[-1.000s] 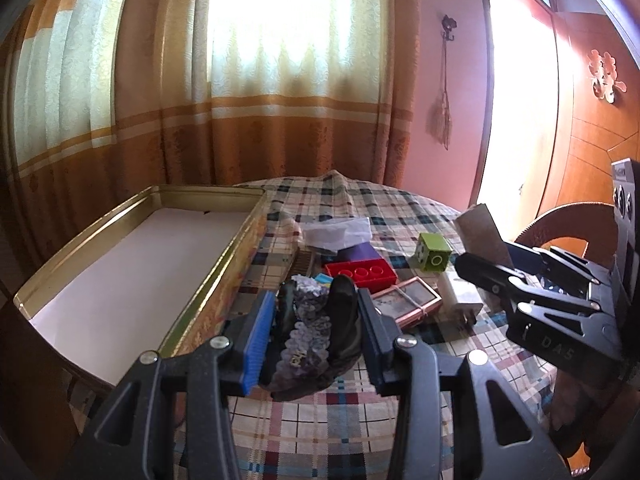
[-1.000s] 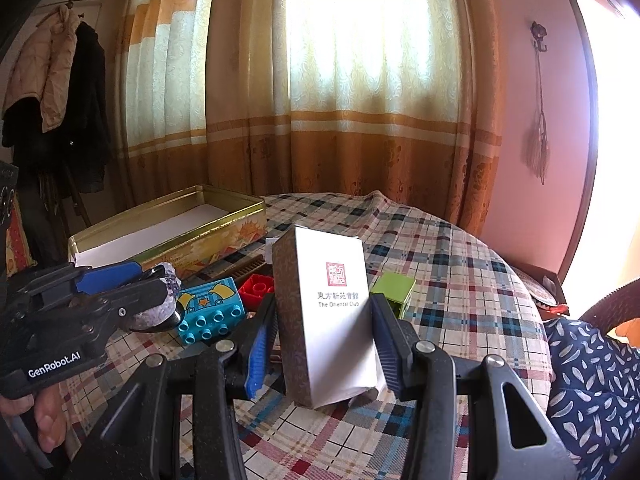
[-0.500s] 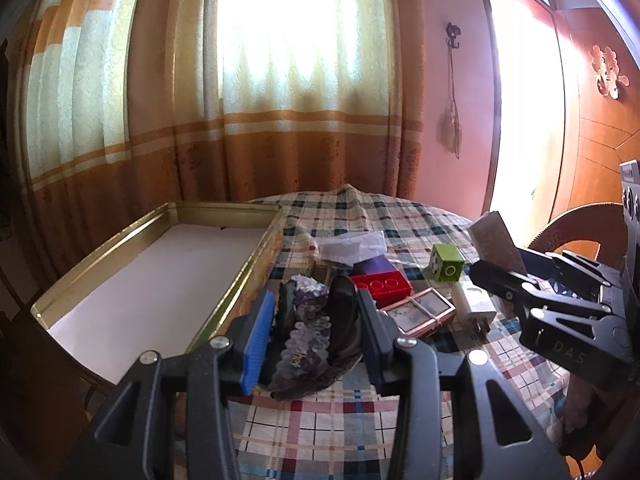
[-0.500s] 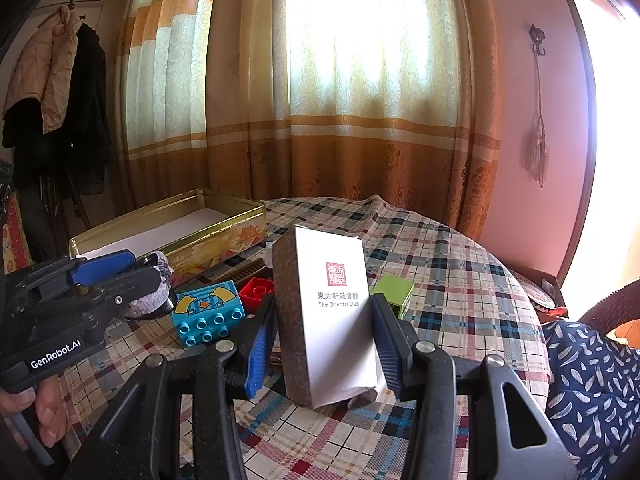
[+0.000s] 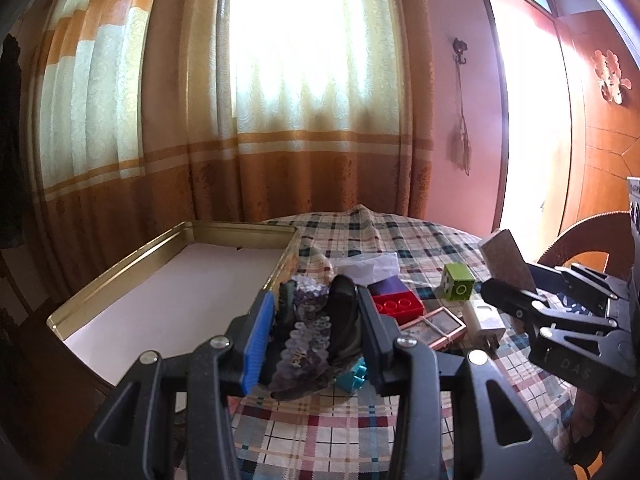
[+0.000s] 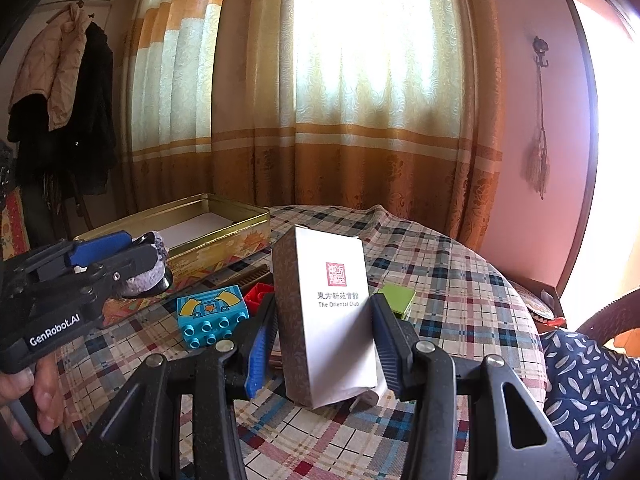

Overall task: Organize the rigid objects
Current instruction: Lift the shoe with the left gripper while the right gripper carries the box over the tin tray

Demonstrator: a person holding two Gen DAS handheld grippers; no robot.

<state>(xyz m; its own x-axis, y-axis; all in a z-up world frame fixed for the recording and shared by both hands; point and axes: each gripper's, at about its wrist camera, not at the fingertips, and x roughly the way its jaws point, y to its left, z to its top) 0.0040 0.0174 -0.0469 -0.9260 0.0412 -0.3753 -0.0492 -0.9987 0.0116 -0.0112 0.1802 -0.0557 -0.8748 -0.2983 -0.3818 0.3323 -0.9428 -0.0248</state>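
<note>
On a round table [image 6: 460,280] spread with a plaid cloth, both handheld grippers carry something above the clutter. The left gripper [image 5: 316,320] has its jaws clamped on an amethyst geode [image 5: 306,336], a purple crystal cluster with a dark rocky rim, held just off the cloth beside the long side of an open gold tin [image 5: 236,229] whose floor is lined with white paper. From the right wrist view the geode pokes out of the jaws in front of the tin's printed outer wall. The right gripper [image 6: 324,332] grips an upright white-and-brown carton [image 6: 332,320] printed with a red seal and "The Oriental Club"; its blue pad presses the patterned brown side and its black finger presses the white face's far edge. On the cloth lie the loose pieces: a blue toy brick [image 6: 212,314] with yellow markings just left of the carton, a red brick [image 5: 396,306] behind it, a green cube [image 5: 458,282] to the right, a white charger plug [image 5: 484,322], and a pink-framed flat case [image 5: 434,326] between the red brick and the plug. A clear plastic bag [image 5: 366,266] rests farther back near the tin's corner. A person's fingers [image 6: 44,396] wrap the left gripper's handle at the lower left.
</note>
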